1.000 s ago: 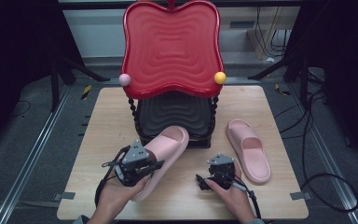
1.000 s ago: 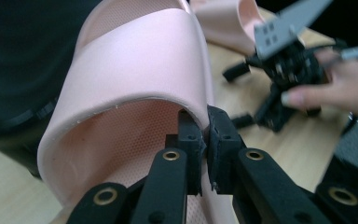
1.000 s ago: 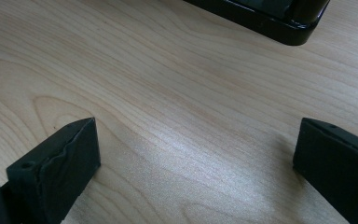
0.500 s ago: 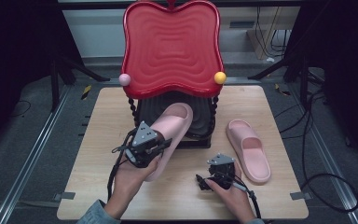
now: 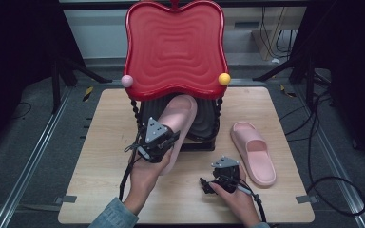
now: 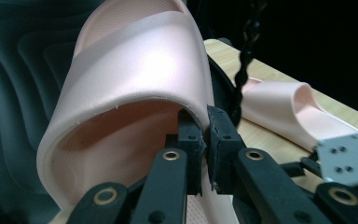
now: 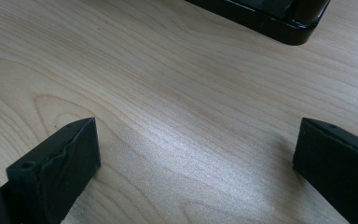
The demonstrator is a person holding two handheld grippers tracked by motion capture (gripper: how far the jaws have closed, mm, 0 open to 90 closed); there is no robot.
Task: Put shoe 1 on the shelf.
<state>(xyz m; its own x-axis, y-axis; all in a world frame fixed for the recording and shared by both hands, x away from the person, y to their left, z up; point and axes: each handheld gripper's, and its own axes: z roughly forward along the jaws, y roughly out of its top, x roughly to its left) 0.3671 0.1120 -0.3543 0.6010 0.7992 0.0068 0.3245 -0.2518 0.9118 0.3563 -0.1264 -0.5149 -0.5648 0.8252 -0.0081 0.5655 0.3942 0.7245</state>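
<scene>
A pink slipper point(image 5: 179, 118) lies half on the black lower shelf point(image 5: 204, 124) of a two-tier rack with a red top tray point(image 5: 173, 47). My left gripper point(image 5: 164, 142) is shut on the edge of that slipper's strap point(image 6: 135, 60); the left gripper view has its jaws pinching the strap's rim, its fingertips point(image 6: 204, 140) nearly together. A second pink slipper point(image 5: 254, 152) lies flat on the table to the right, also pink slipper point(image 6: 284, 107). My right gripper point(image 5: 218, 183) rests low over the bare wood, jaws wide open, one fingertip point(image 7: 58, 163) near the table with nothing between.
The wooden table point(image 5: 100, 142) carries the rack at its back middle. The rack has twisted black posts point(image 5: 134, 110), a pink ball point(image 5: 127, 80) and a yellow ball point(image 5: 224, 79) at the tray's corners. The rack's black base corner point(image 7: 279, 23) lies ahead of the right gripper. Cables trail on the floor at the right.
My left gripper has carried the slipper up and forward, from the table's front toward the rack, so its toe now lies over the black lower shelf. The right gripper has stayed put.
</scene>
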